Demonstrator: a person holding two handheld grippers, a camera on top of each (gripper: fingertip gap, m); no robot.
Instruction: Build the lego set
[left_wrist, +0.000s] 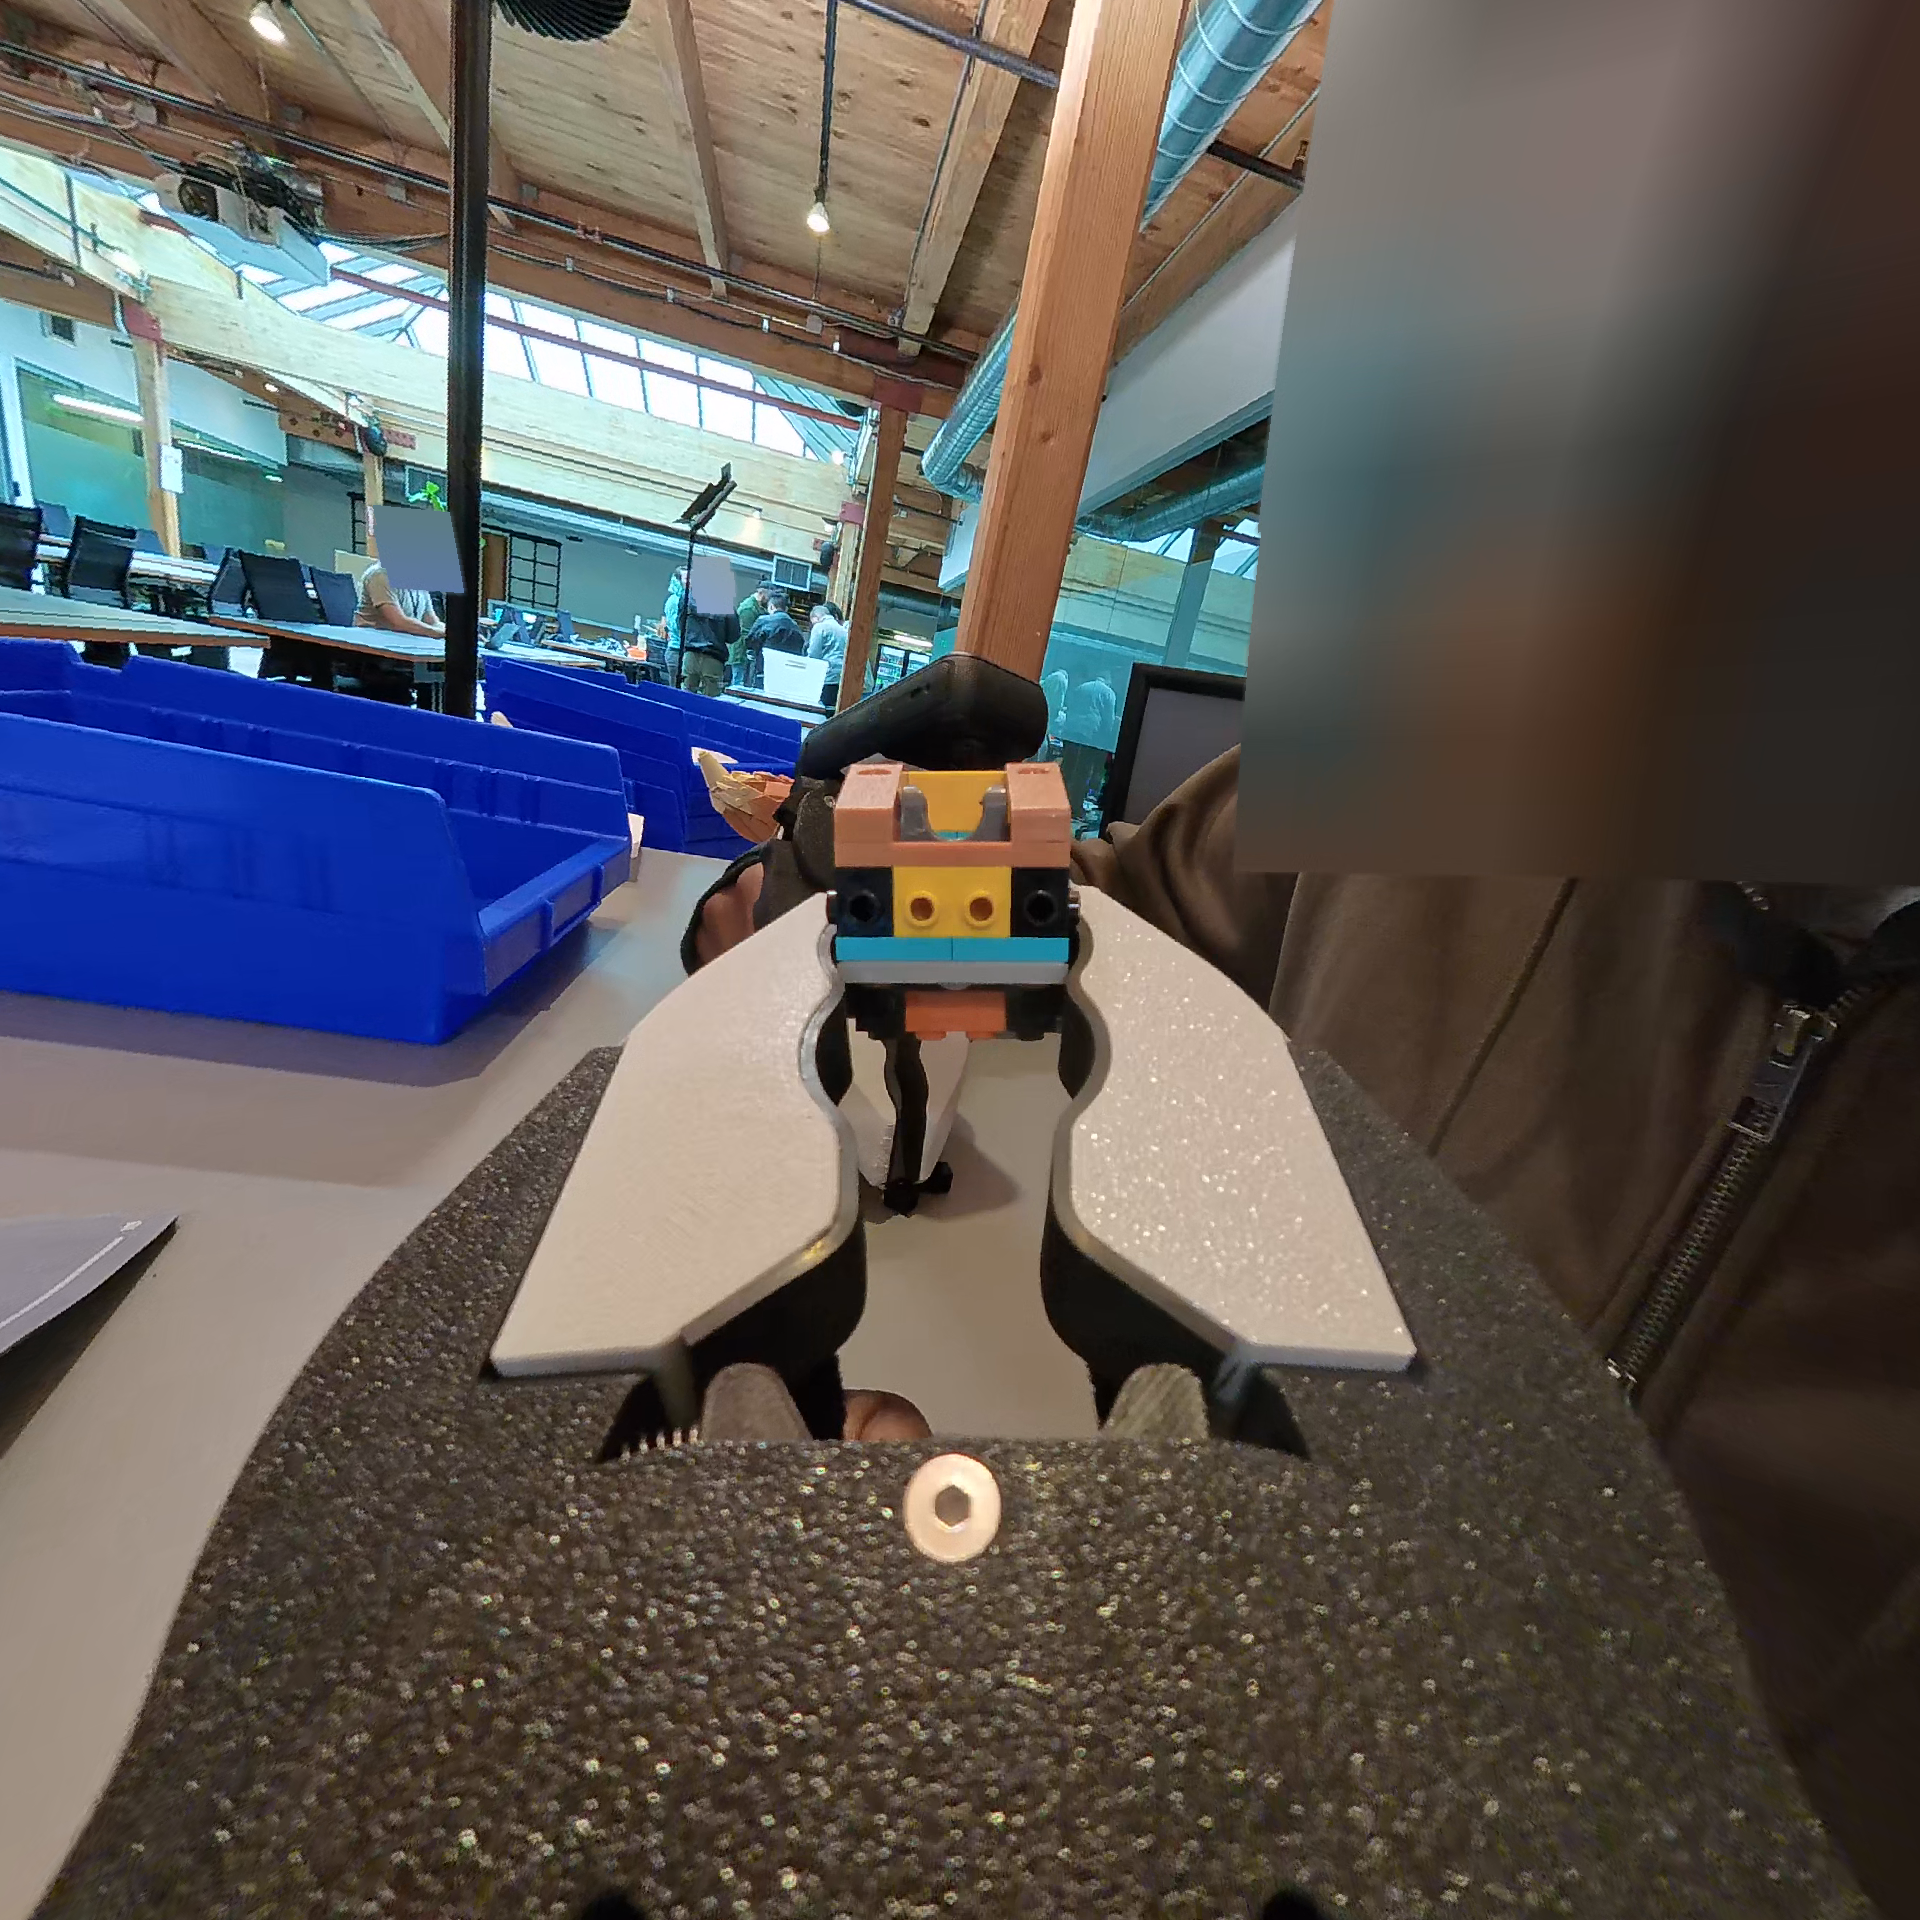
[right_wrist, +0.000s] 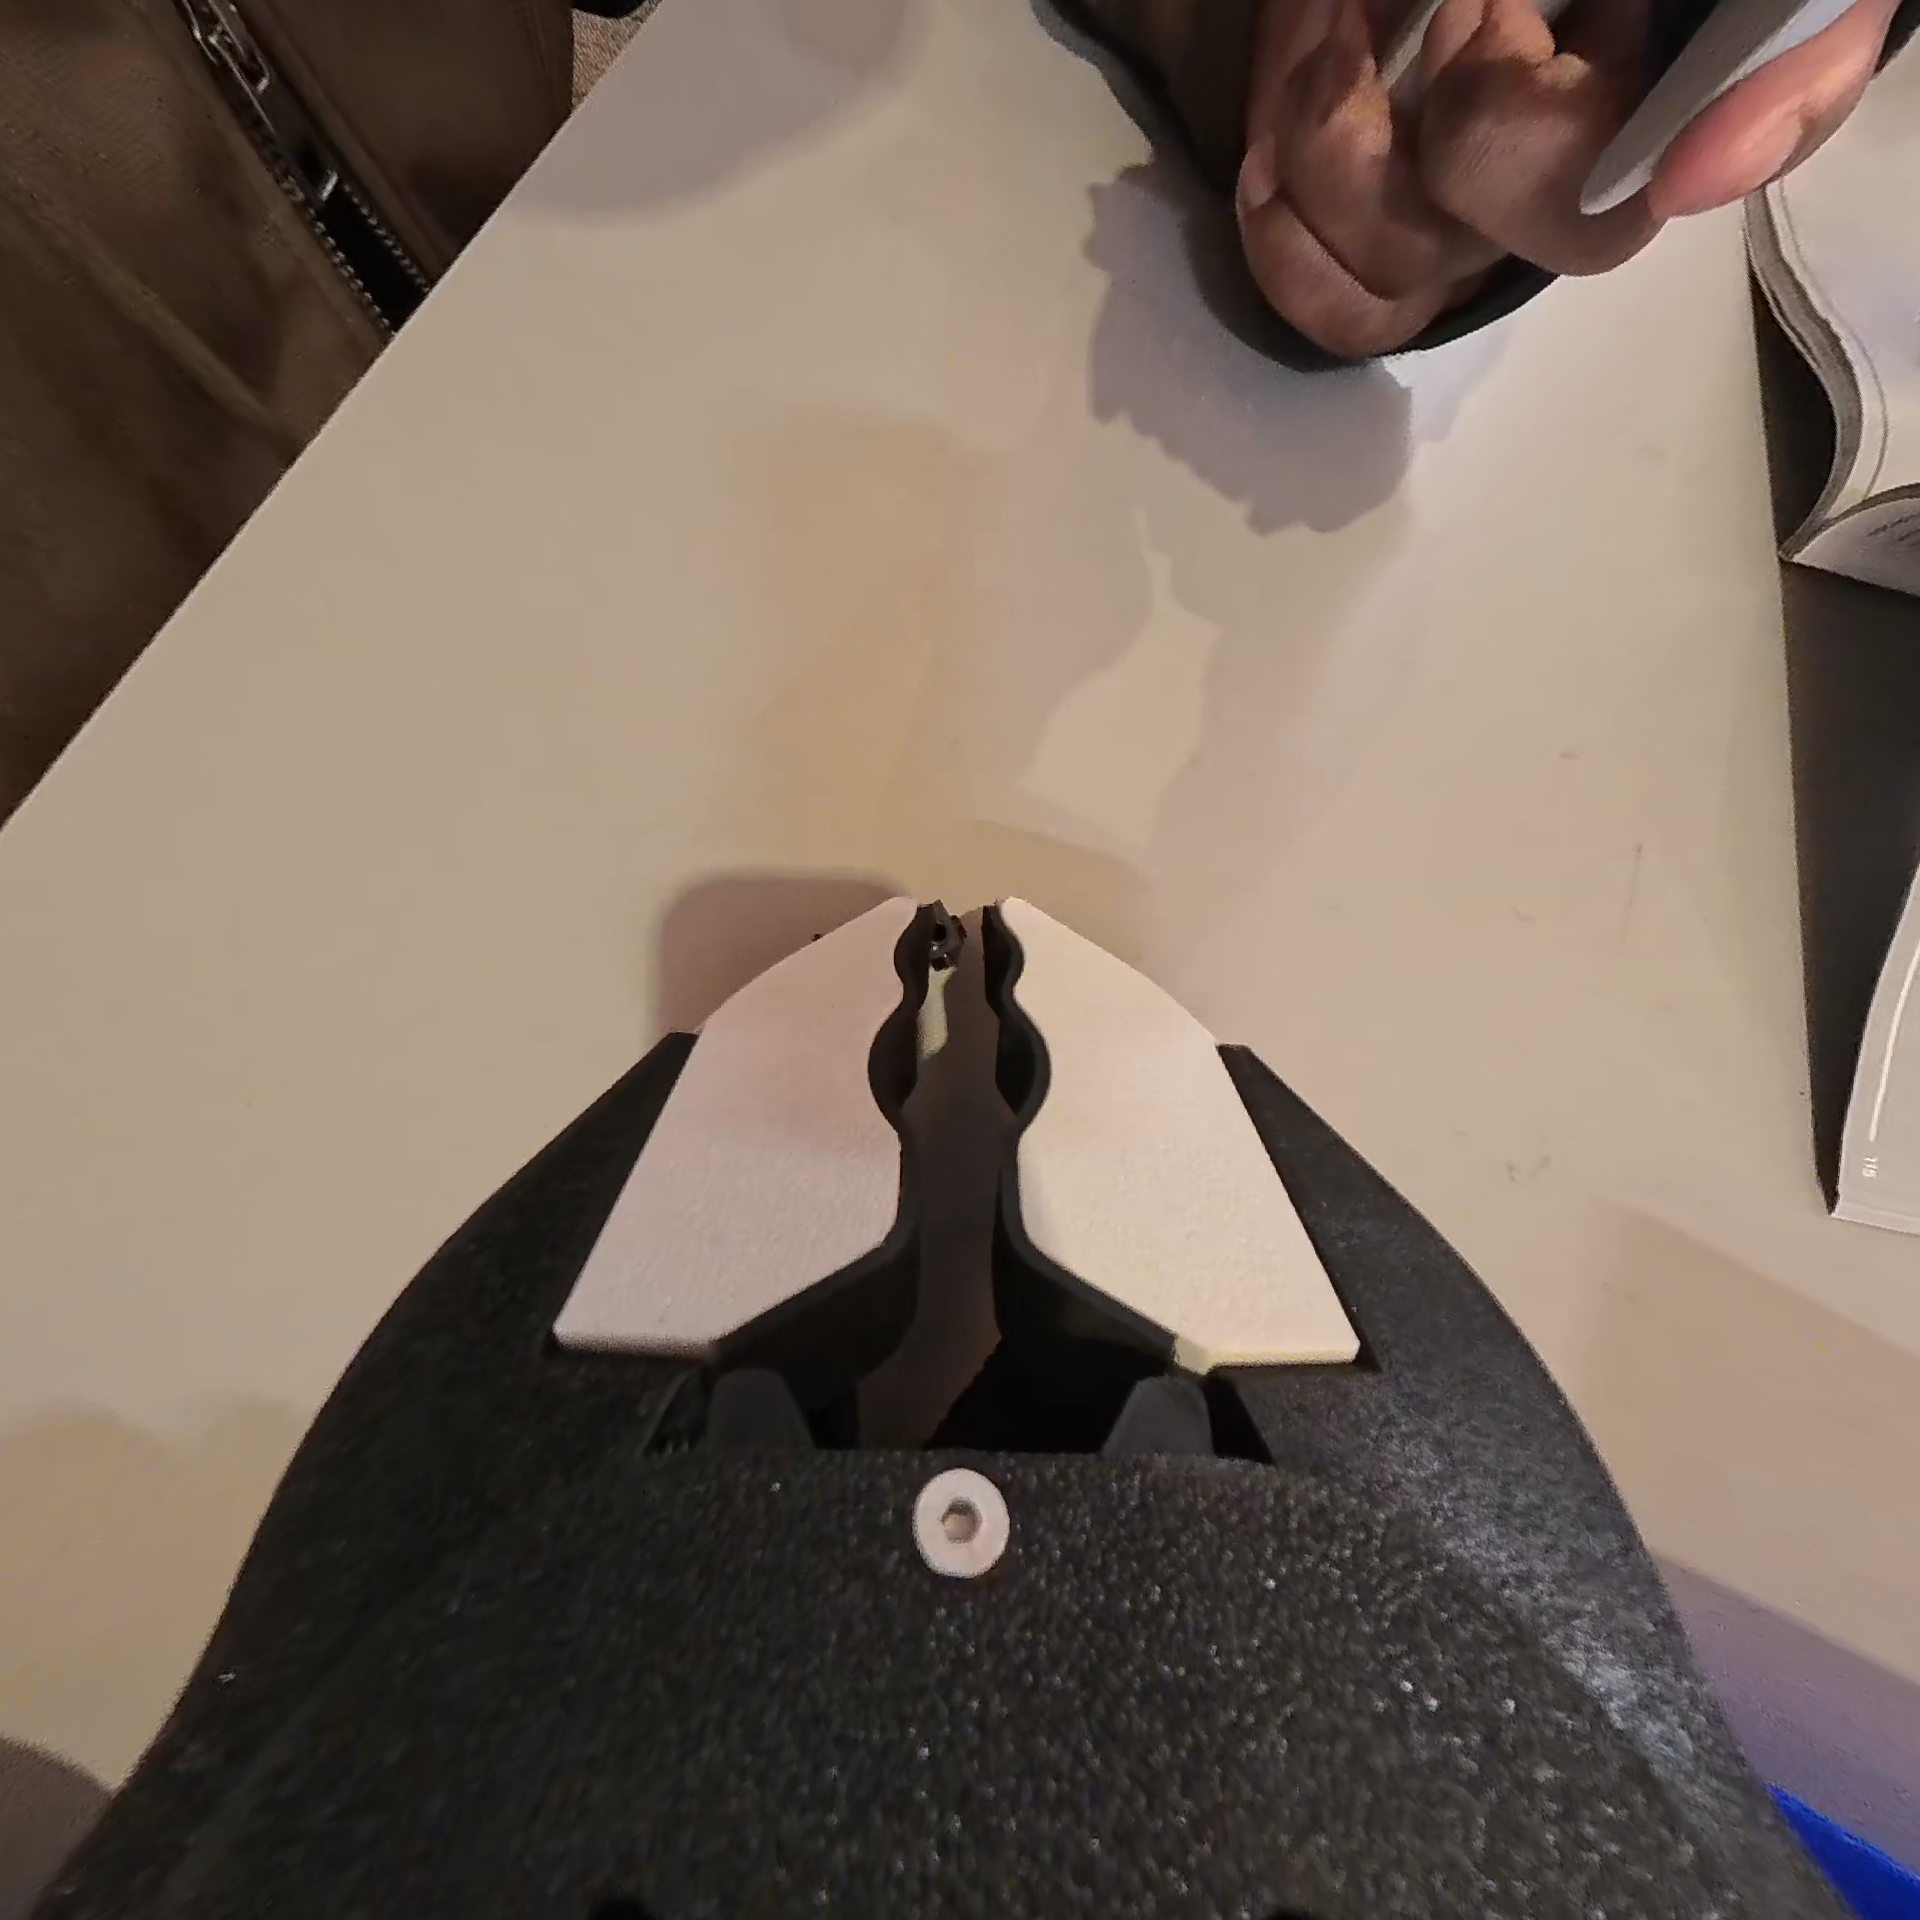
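Left wrist view, far left: a dark booklet (left_wrist: 73, 1273) lies at the edge of the grey table (left_wrist: 260, 1122). Behind it stand blue bins (left_wrist: 291, 831), open side toward the camera. At centre, the left gripper (left_wrist: 951, 961) is closed on a lego model (left_wrist: 951, 883), gripped between the fingertips and lifted clear of the table. The model shows tan bricks on top, a yellow brick with two studs between black bricks, a teal strip, and an orange piece below. Under it, the right gripper's tips point down at the table, with a tiny black part (left_wrist: 920, 1184) at them. At right, a person's brown zipped jacket (left_wrist: 1558, 1143) fills the view.

Right wrist view: the jacket shows at upper left. At centre, the right gripper (right_wrist: 961, 914) is nearly closed, fingertips close above the table, pinching the small black part. At upper right, a hand (right_wrist: 1455, 156) grips the left gripper's handle. At far right, an open booklet rests on the table.
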